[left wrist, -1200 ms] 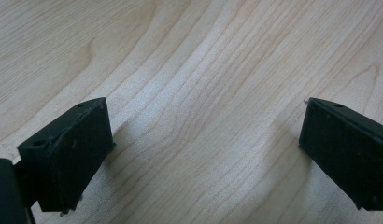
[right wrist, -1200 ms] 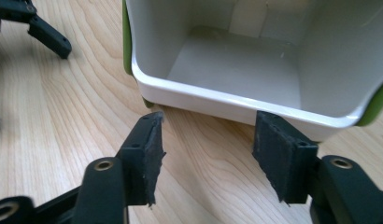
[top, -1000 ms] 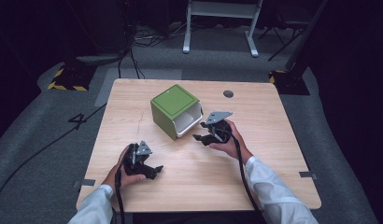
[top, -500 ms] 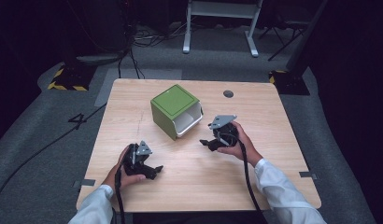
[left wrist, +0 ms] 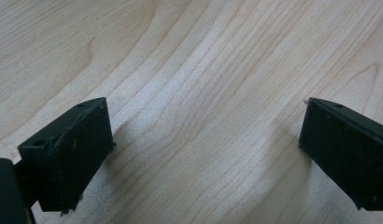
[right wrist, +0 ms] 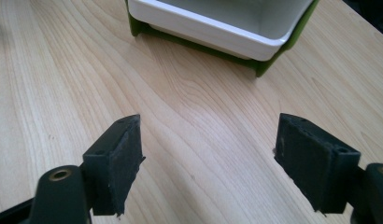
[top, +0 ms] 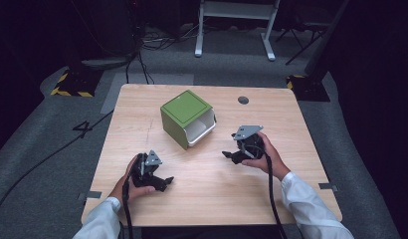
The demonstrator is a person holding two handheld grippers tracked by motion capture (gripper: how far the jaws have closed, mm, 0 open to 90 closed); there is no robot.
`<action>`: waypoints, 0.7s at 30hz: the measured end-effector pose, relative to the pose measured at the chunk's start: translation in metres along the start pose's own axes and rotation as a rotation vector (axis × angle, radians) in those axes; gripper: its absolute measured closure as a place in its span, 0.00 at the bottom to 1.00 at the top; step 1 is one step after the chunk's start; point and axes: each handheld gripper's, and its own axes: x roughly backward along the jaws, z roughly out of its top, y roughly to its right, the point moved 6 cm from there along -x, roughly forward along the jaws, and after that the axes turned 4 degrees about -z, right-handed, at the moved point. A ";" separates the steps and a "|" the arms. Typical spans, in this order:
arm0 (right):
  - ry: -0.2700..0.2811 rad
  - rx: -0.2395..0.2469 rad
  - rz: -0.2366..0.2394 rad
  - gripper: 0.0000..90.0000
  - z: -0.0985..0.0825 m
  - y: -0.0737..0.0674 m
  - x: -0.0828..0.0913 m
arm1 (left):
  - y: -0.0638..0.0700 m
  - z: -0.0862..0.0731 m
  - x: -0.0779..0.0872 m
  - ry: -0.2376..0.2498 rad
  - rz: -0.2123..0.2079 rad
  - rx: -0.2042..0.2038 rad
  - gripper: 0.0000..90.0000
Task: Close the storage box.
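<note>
High view: the pale wooden table (top: 212, 189) carries a green cube-shaped box with a white inner drawer (top: 187, 118) near its middle, the drawer part-way out. I judge a careless push could skid the light box. The right gripper (top: 231, 155), jaws just opened and empty, sits just beside the drawer, facing it. The left gripper (top: 164, 182) rests open, well apart.

White sleeves (top: 306, 204), black claws (top: 231, 155)
</note>
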 end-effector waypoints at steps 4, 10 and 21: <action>0.001 -0.012 -0.006 0.26 -0.007 0.003 0.007 | 0.000 0.000 0.000 0.001 0.000 0.000 0.03; -0.007 -0.016 -0.024 0.26 -0.021 0.008 0.020 | 0.000 0.000 0.000 0.001 0.000 0.000 0.03; -0.026 -0.031 -0.056 0.26 -0.047 0.016 0.042 | 0.000 0.000 0.000 0.000 0.001 0.001 0.03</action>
